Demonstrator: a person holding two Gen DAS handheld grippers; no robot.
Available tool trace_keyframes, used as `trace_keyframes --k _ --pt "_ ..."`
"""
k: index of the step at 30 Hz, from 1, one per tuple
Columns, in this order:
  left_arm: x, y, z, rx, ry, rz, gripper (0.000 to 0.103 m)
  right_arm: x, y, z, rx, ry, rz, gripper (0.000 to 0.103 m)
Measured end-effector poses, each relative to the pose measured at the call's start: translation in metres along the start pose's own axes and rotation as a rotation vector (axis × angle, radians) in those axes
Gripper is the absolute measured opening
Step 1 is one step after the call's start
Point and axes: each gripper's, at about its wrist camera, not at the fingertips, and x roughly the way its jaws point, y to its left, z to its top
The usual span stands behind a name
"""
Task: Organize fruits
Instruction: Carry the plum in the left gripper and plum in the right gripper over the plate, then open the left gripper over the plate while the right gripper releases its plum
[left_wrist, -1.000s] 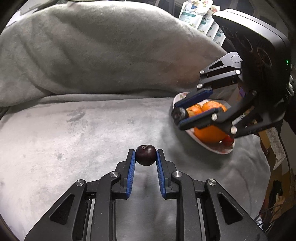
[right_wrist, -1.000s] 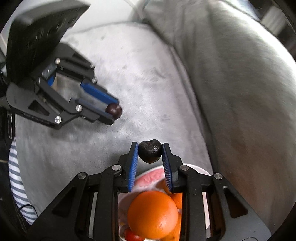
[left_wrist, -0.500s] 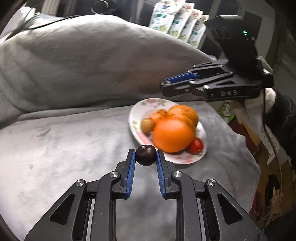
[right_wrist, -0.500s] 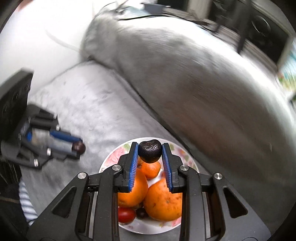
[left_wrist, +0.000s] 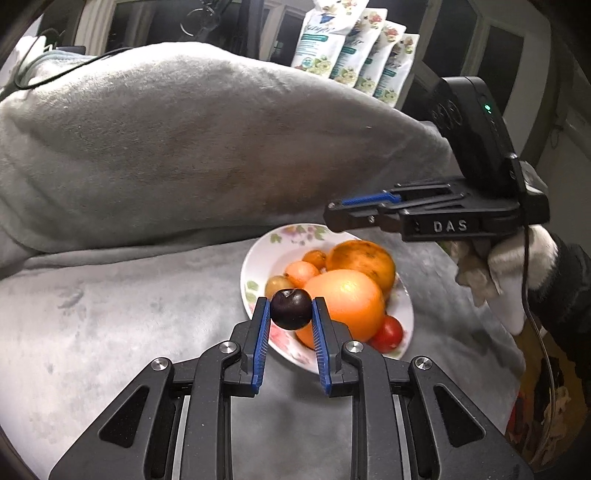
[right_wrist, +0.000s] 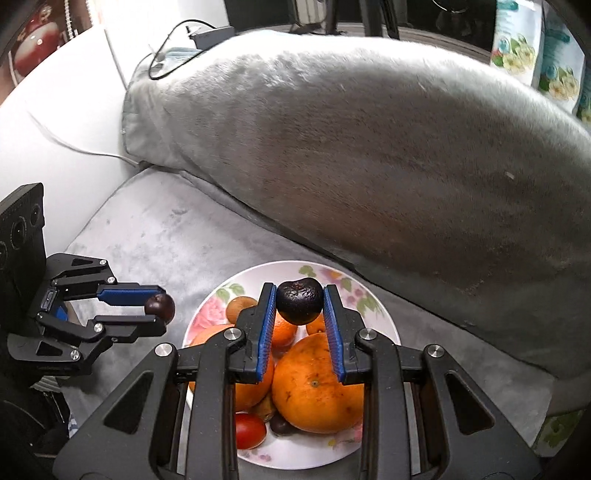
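A floral white plate (left_wrist: 258, 254) (right_wrist: 376, 314) sits on the grey blanket and holds two big oranges (left_wrist: 343, 299) (right_wrist: 314, 387), small tangerines, a red tomato (left_wrist: 388, 332) (right_wrist: 249, 430) and other small fruit. My left gripper (left_wrist: 291, 308) is shut on a dark plum (left_wrist: 291, 308), held just over the plate's near left rim; it also shows in the right wrist view (right_wrist: 159, 307). My right gripper (right_wrist: 299, 301) is shut on a wrinkled dark fruit (right_wrist: 299, 301), held above the plate's far side. In the left wrist view the right gripper (left_wrist: 332, 214) hovers above the plate, its fruit hidden.
A large grey blanket-covered cushion (left_wrist: 184, 147) (right_wrist: 369, 147) rises behind the plate. Floral packets (left_wrist: 354, 48) stand behind it. A white surface with cables (right_wrist: 74, 110) lies at the left. The blanket's edge drops off at the right (left_wrist: 517, 369).
Both grippers have swung toward the plate. The left gripper has carried its plum up to the plate's rim; the right gripper has lifted and levelled above the plate with its fruit.
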Motion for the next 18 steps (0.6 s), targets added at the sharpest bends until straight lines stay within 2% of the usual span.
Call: trace_keyframes --k 7,18 --pt "0.015 0.008 0.0 -0.007 0.02 0.018 0.021 0.007 -0.008 -0.003 0.049 0.002 -0.002 0.027" --pt "0.031 0.009 0.004 -0.008 0.031 0.005 0.021 0.012 -0.013 -0.003 0.069 0.016 0.002 0.027"
